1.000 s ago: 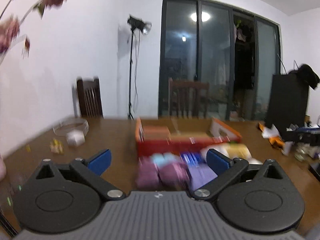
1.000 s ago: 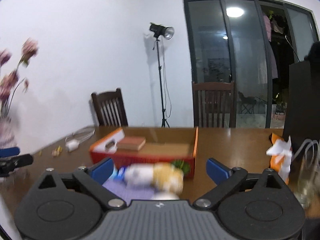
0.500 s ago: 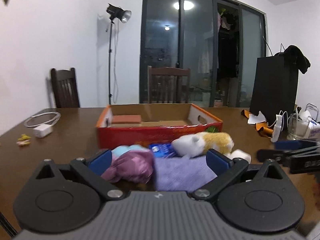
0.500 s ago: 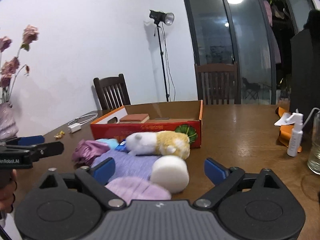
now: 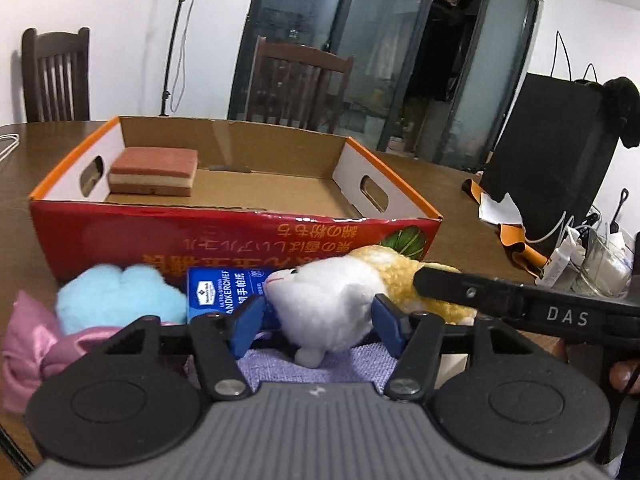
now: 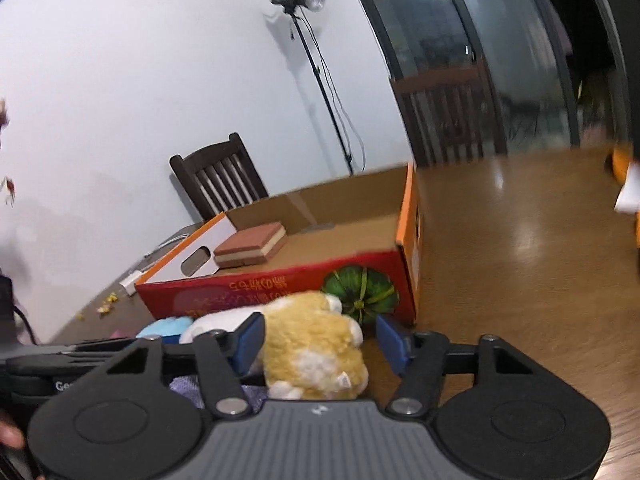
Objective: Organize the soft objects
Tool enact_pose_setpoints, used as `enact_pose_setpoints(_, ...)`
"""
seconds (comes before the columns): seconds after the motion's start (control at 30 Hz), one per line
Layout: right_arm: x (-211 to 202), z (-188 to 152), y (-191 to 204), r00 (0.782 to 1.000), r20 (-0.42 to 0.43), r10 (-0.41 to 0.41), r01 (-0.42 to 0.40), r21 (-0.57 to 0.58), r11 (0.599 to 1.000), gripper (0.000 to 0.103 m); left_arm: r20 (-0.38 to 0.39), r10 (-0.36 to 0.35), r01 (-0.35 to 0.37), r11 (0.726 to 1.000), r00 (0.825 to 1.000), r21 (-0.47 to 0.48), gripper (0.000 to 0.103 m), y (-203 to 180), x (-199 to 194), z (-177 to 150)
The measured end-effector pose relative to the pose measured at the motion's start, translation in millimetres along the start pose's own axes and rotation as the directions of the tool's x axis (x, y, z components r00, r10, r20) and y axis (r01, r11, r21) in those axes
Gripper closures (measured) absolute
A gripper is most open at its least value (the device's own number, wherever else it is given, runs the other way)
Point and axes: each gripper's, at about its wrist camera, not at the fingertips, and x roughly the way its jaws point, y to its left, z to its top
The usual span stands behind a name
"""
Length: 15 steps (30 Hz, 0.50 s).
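Blue pads frame what we see nearest: our left gripper (image 5: 318, 326) has its jaws around the white head end of the plush hamster (image 5: 340, 304), and they have just been closing, both pads now touching the fur. Our right gripper (image 6: 320, 338) straddles the yellow rear of the same toy; its jaws have also just been closing. The left pad presses the fur, while the right pad stands a little clear (so we cannot call it a firm pinch).

Under the hamster lies a lilac knitted cloth (image 5: 320, 368). To the left sit a pink satin pouch (image 5: 28, 348) and, just behind it, a light blue fluffy toy (image 5: 116, 300). Between that toy and the hamster's head stands a blue tissue pack (image 5: 224, 290), right against the box.

Just beyond these, the red cardboard box (image 5: 160, 236) stands open on the wooden table (image 6: 520, 260), its orange rim running round it. Inside, in the far left corner, rests a brown layered sponge (image 5: 154, 170); the remaining floor of the box is bare card.

Further right on the table are a clear glass (image 5: 604, 268) and a black bag (image 5: 548, 152). Beyond the table stand two dark wooden chairs (image 5: 54, 74), a light stand (image 6: 304, 12) and dark glass doors (image 5: 360, 40).
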Motion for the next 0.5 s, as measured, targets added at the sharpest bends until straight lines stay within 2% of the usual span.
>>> enact_pose_setpoints(0.1, 4.5, -3.2, -7.0, 0.998, -0.032, 0.047, -0.046, 0.054, 0.998, 0.055, -0.016, -0.037, 0.037, 0.999, 0.999, -0.022, 0.046, 4.8, 8.6, -0.5)
enact_pose_setpoints(0.23, 4.8, -5.3, -7.5, 0.998, -0.032, 0.052, -0.05, 0.066, 0.997, 0.057, -0.01, -0.049, 0.048, 0.998, 0.999, -0.034, 0.048, 6.7, 9.6, 0.7)
enact_pose_setpoints(0.37, -1.5, -5.3, 3.5, 0.999, -0.004, 0.043, -0.043, 0.007, 0.999, 0.058, 0.004, -0.054, 0.054, 0.998, 0.999, -0.045, 0.049, 4.2, 1.6, 4.3)
enact_pose_setpoints(0.5, -30.0, -3.0, 25.8, 0.997, 0.07, 0.03, -0.025, -0.065, 0.998, 0.058, 0.073, -0.056, 0.056, 0.998, 0.996, -0.002, 0.049, -9.2, -31.2, 10.2)
